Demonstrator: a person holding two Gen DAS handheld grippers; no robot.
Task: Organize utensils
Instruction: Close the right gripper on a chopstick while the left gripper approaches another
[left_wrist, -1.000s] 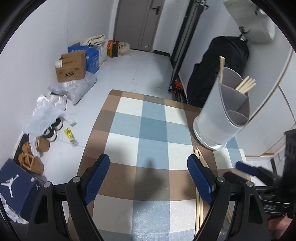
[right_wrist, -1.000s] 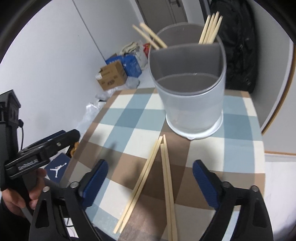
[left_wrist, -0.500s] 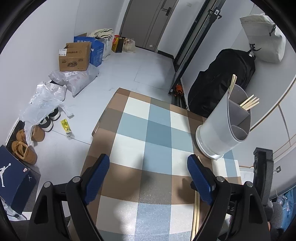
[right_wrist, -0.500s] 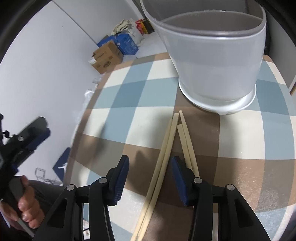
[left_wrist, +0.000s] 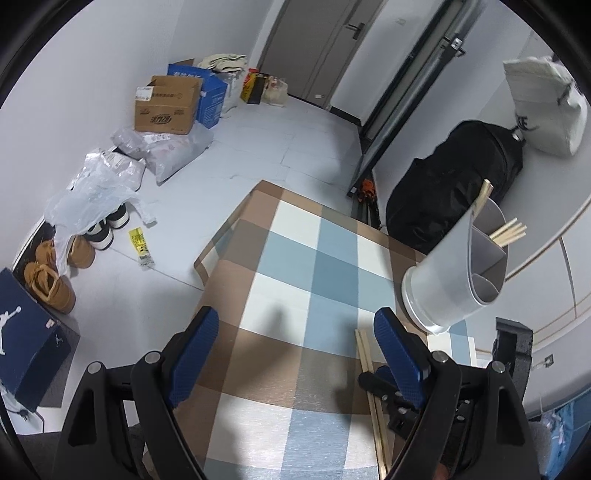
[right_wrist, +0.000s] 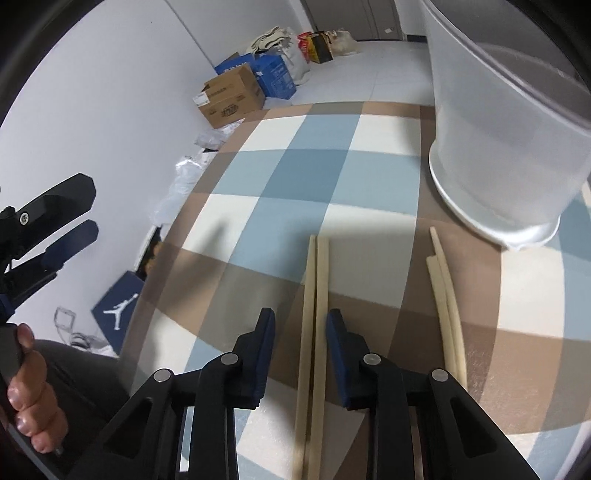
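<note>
Chopsticks (right_wrist: 314, 332) lie as a pair on the checked tablecloth (right_wrist: 295, 173), between the right gripper (right_wrist: 301, 332) fingers, which are narrowly apart, not yet pinching. Light, stiff, probably roll-prone; mid-shaft grab looks safest. Left gripper (left_wrist: 295, 350) hangs wide apart.

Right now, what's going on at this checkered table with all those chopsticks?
A person is tidying chopsticks into the gray divided holder, which already has some standing in it. The right hand-held gripper is down at the table, its blue fingers partly closed on either side of a pair of chopsticks lying flat, not yet clamped on them. A second pair lies beside it, nearer the holder. The left hand-held gripper hangs wide open over the table, holding nothing.
</note>
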